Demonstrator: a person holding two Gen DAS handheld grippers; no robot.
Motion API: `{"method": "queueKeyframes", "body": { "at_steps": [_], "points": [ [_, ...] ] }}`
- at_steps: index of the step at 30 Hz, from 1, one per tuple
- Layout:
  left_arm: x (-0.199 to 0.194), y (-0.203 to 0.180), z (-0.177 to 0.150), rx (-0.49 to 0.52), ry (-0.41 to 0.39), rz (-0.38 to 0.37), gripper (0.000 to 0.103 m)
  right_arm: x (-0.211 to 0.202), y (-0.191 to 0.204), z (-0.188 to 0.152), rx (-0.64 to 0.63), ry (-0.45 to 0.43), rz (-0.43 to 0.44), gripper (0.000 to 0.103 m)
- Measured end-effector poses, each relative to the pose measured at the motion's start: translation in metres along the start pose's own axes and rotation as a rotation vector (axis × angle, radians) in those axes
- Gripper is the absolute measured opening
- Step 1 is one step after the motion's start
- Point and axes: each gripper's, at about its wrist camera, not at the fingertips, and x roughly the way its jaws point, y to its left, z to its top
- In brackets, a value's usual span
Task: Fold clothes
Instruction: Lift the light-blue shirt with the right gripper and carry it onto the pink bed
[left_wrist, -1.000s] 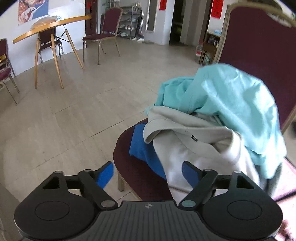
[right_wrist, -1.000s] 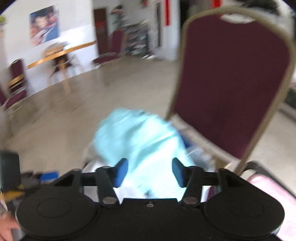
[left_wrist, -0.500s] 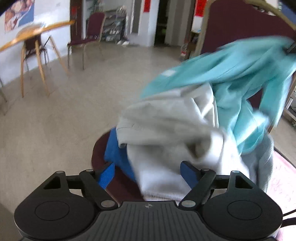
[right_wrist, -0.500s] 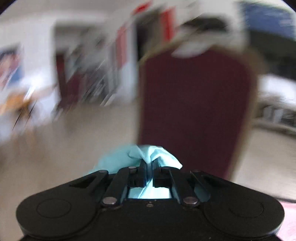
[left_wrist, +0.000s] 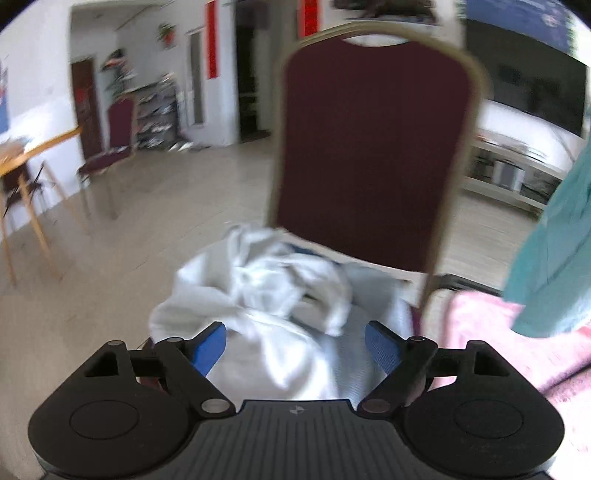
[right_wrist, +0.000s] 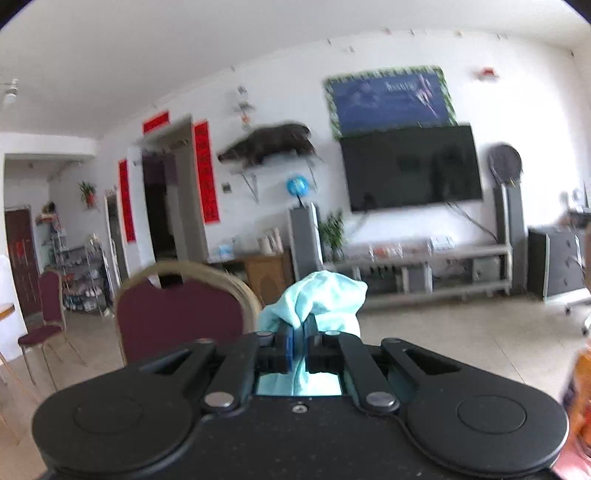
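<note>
A heap of clothes lies on the seat of a maroon chair (left_wrist: 373, 147), with a rumpled white sweatshirt (left_wrist: 266, 288) on top and a sliver of a blue garment (left_wrist: 299, 251) behind it. My left gripper (left_wrist: 293, 332) hovers low over the sweatshirt. Its jaws are opening, and the blue pads (left_wrist: 208, 345) press on nothing. My right gripper (right_wrist: 300, 328) is shut on a bunch of the turquoise shirt (right_wrist: 321, 291), held up high and nearly level. The shirt hangs at the right edge of the left wrist view (left_wrist: 554, 258), clear of the chair.
A pink cloth surface (left_wrist: 480, 332) lies right of the chair. A wooden table (left_wrist: 22, 155) and a second maroon chair (left_wrist: 114, 147) stand far left on the tiled floor. A wall television (right_wrist: 410, 170) and a low stand (right_wrist: 424, 266) are across the room.
The right gripper closed on the turquoise shirt and lifted it off the pile, up and to the right. The left gripper swung round to face the chair back, its jaws still wide.
</note>
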Motion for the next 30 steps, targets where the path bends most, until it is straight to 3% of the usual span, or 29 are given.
{"method": "queueKeyframes", "body": {
  "at_steps": [3,6,9,10,14,17,22,30],
  "points": [
    [-0.026,-0.045,-0.028,0.078,0.025,-0.083,0.087,0.001,-0.036,-0.024,-0.008,0.131,-0.062,0.006],
    [-0.040,-0.084,-0.068,0.147,0.070,-0.173,0.087,-0.009,-0.092,-0.086,0.058,0.326,-0.112,0.006],
    [-0.042,-0.117,-0.111,0.232,0.131,-0.214,0.087,-0.024,-0.148,-0.161,0.112,0.573,-0.152,0.018],
    [-0.042,-0.127,-0.124,0.255,0.155,-0.220,0.087,-0.029,-0.165,-0.188,0.130,0.664,-0.158,0.031],
    [-0.041,-0.161,-0.164,0.318,0.241,-0.226,0.086,-0.070,-0.237,-0.253,0.257,0.782,-0.207,0.040],
    [-0.040,-0.186,-0.180,0.338,0.288,-0.241,0.086,-0.085,-0.277,-0.260,0.350,0.759,-0.196,0.051],
    [-0.061,-0.230,-0.190,0.380,0.271,-0.264,0.085,-0.112,-0.318,-0.270,0.406,0.673,-0.130,0.053],
    [-0.069,-0.266,-0.207,0.335,0.297,-0.376,0.071,-0.124,-0.326,-0.285,0.380,0.596,-0.003,0.053]
  ]
}}
